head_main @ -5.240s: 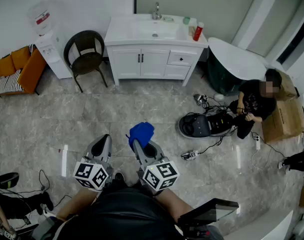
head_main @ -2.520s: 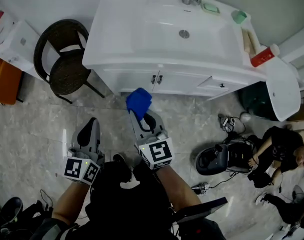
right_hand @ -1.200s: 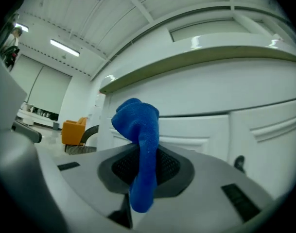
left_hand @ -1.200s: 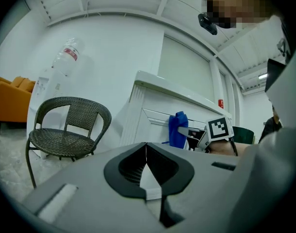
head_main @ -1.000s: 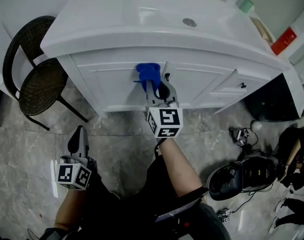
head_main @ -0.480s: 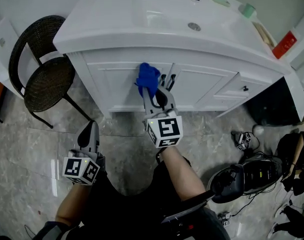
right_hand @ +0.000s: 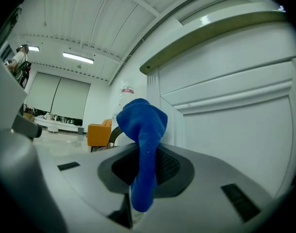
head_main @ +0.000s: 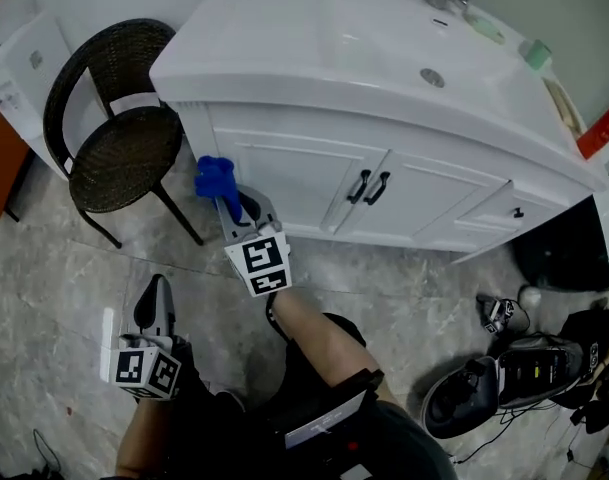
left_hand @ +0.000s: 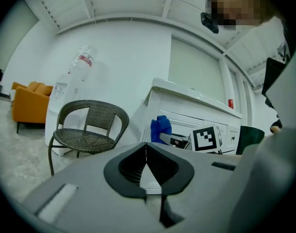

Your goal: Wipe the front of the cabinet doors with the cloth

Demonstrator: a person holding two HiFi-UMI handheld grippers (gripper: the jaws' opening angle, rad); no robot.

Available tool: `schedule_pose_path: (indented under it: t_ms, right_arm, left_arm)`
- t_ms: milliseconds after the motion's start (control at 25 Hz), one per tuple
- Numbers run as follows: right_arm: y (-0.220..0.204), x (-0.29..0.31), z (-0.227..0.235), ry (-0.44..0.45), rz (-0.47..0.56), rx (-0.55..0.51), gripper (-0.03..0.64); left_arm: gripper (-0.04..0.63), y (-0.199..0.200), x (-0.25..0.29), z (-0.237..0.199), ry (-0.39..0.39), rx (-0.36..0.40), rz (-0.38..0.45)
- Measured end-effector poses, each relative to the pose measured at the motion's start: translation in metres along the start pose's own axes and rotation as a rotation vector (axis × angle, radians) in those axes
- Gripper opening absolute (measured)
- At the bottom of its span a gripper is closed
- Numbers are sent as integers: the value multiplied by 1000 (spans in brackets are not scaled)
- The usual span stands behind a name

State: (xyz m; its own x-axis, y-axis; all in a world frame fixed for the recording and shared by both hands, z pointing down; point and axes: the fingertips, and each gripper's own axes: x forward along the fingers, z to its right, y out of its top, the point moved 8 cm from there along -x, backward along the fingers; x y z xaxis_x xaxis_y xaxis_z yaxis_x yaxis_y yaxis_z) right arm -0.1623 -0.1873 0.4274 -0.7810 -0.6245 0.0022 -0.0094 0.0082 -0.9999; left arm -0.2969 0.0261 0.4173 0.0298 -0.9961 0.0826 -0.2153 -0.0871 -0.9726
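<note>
Head view: grey marble floor (head_main: 44, 268), white cabinet (head_main: 294, 183).

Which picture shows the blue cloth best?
The right gripper view: the blue cloth sits big and close, pinched in the right gripper. The head view shows it small; the left gripper view, a far-off lump.

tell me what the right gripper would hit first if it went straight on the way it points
Probably the white vanity cabinet, at its left corner beside the left door. The blue cloth held in the fingers of the right gripper would touch first. Depth is unclear.
</note>
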Motion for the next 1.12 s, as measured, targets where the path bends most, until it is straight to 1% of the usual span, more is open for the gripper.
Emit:
schedule_pose_path:
  t_ms: [80,200,360,600,680,760,840,920,1000,1120]
  right_arm:
    - [-9,-3,6,-37,-18,24,52]
    - [-7,-17,31,-122,-26,43,52]
    - [-5,-54,75,-268,-27,49,52]
    - [-13,-124,129,-491,-70,57,52]
    - [-13,-144,139,-547,-79,56,52]
    - [-13,-162,144,-579,-85,52,52]
    - [-12,-174,145,-593,-85,48,52]
    - [-12,-177,139,-577,-65,52,52]
    - [-13,-169,125,-512,-30,60,52]
    - [-16,-137,94,-368,-3,60,52]
  left_arm:
    - [3,-2,-9,-6,23,-7,-6]
    - [3,10,-5,-3,12,1,14]
    - [3,17,10,14,-54,24,28]
    - [3,-1,34,43,-170,8,7]
    - [3,-3,43,53,-214,7,6]
    - [3,-5,52,63,-250,-1,0]
    - [3,-8,59,71,-278,-6,-4]
    - [3,-10,62,73,-292,-8,-6]
    - [3,-12,62,71,-290,-12,-11]
    - [3,-10,59,62,-265,-20,-16]
